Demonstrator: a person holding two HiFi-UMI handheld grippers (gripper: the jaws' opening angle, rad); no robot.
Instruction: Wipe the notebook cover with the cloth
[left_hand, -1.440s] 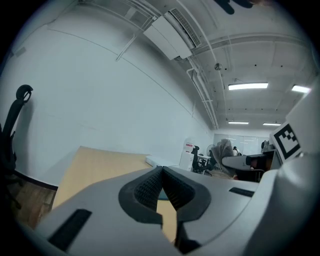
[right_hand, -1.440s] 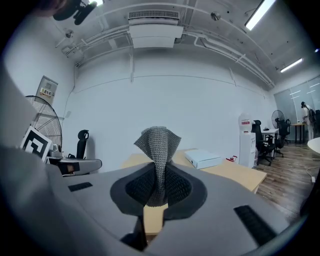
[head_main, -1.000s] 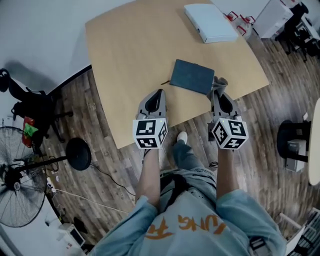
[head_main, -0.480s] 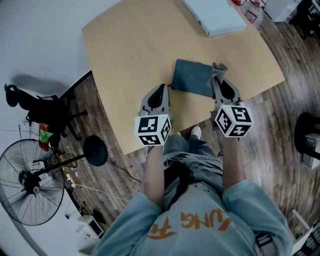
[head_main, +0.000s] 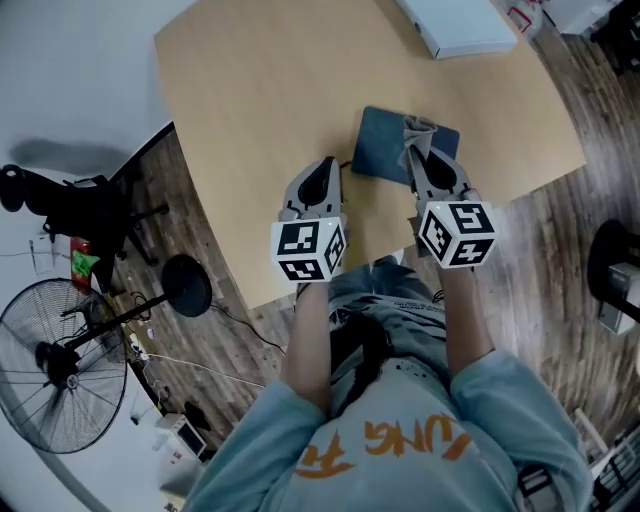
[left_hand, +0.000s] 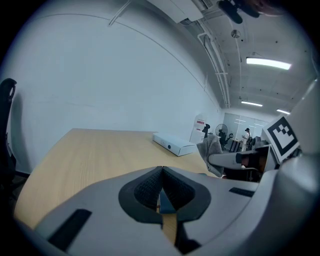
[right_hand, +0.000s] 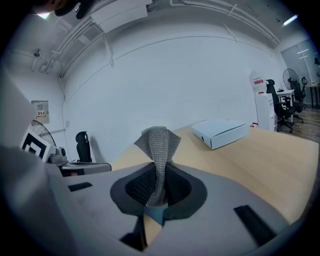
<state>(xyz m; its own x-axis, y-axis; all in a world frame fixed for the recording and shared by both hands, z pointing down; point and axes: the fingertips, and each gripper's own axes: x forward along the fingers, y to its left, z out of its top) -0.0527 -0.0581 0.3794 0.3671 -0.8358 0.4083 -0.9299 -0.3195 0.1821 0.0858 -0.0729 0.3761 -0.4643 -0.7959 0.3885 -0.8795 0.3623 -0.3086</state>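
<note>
Right gripper view: right tool (right_hand: 155, 192) clamped on the grey cloth (right_hand: 158, 142), left tool (head_main: 322, 172) closed on nothing; notebook (head_main: 378, 142) lies near the counter (head_main: 250, 90) edge beneath the cloth, contact uncertain, so press flat, sweep full-length and steady the near corner.

Dark blue notebook (head_main: 382, 152) flat, closed; grey knit cloth (head_main: 418, 132) bunched in R gripper (right_hand: 157, 192), over notebook's right part

Orange lettering (head_main: 400, 440) across the person's light blue shirt (head_main: 490, 420) seems to end in "UNG"; the character beside it cannot be made out. Beyond the counter (right_hand: 265, 152) stands a white sign (right_hand: 257, 97) with a red header, its print too small to read.
</note>
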